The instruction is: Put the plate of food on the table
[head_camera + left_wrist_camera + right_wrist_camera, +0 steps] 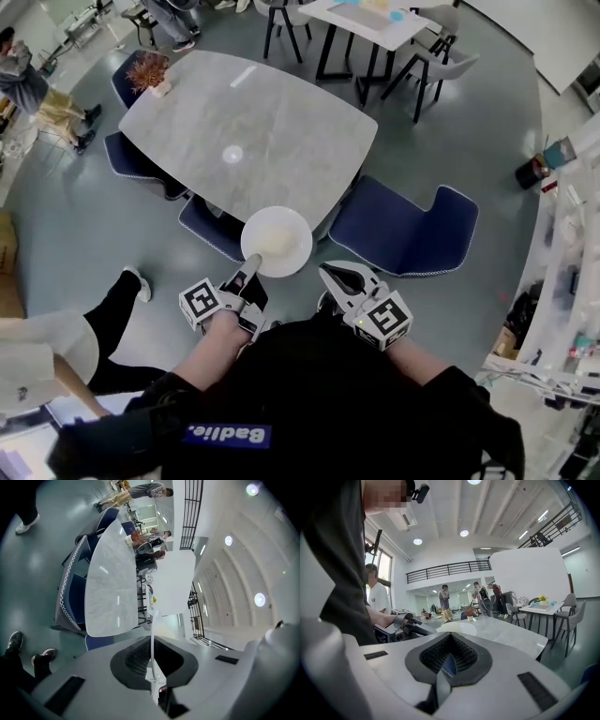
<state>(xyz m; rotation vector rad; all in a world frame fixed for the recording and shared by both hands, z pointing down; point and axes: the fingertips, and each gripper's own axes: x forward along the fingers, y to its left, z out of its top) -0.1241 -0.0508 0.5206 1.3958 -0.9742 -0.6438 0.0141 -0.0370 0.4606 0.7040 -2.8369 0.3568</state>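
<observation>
Head view, from the left: the left gripper (pixel 251 265) has its jaws pinched tight on the near rim of the white plate (pixel 277 241), which carries a pale heap of food. The plate hangs at the near edge of the grey table (pixel 244 122), seemingly not resting on it. The right gripper (pixel 336 277) sits just beside it, jaws pressed together on nothing. Carrying looks nearly done; setting the plate down and letting go remain.
</observation>
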